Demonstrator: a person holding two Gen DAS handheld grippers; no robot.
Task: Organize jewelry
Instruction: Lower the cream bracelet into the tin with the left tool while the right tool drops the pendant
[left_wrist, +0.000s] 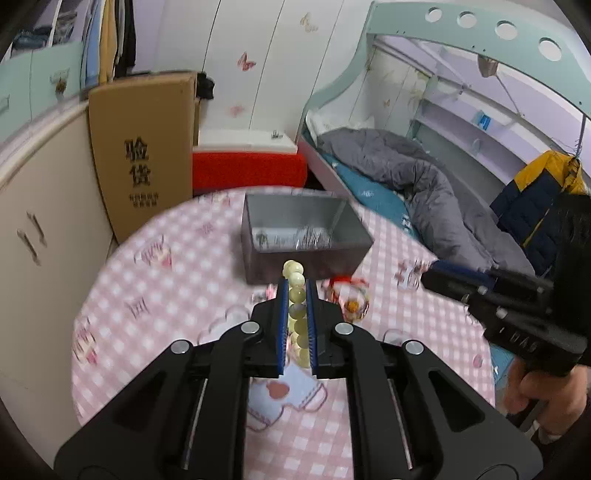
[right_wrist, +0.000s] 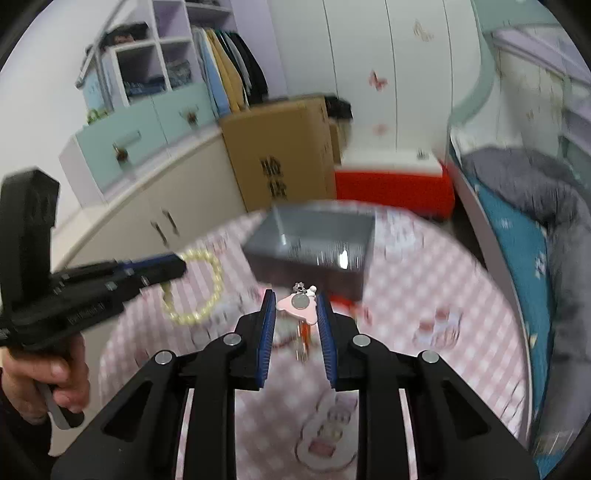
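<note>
1. Your left tool (left_wrist: 296, 291) is clenching a pale bead bracelet (left_wrist: 296, 295); the beads are running in a line between the pads, from near the hinge out past the tips.
2. Your right tool (right_wrist: 296, 301) is gripping a pink charm (right_wrist: 298, 306) by its edges, with a small silver fitting pointing away from you and red strands trailing back toward the table.
3. In the right wrist view, the bracelet (right_wrist: 195, 284) is hanging as a loop from the left tool (right_wrist: 162, 267), its plane facing that camera.
4. The grey box (left_wrist: 303, 236) is sitting open just beyond both tools on the pink checked table (left_wrist: 155, 295).
5. Keep both grips firm, carry each piece over the box's near wall, and lower it inside before releasing, judging by the dangling loop.
6. More jewelry (left_wrist: 351, 295) is lying on the table just right of the left tool.
</note>
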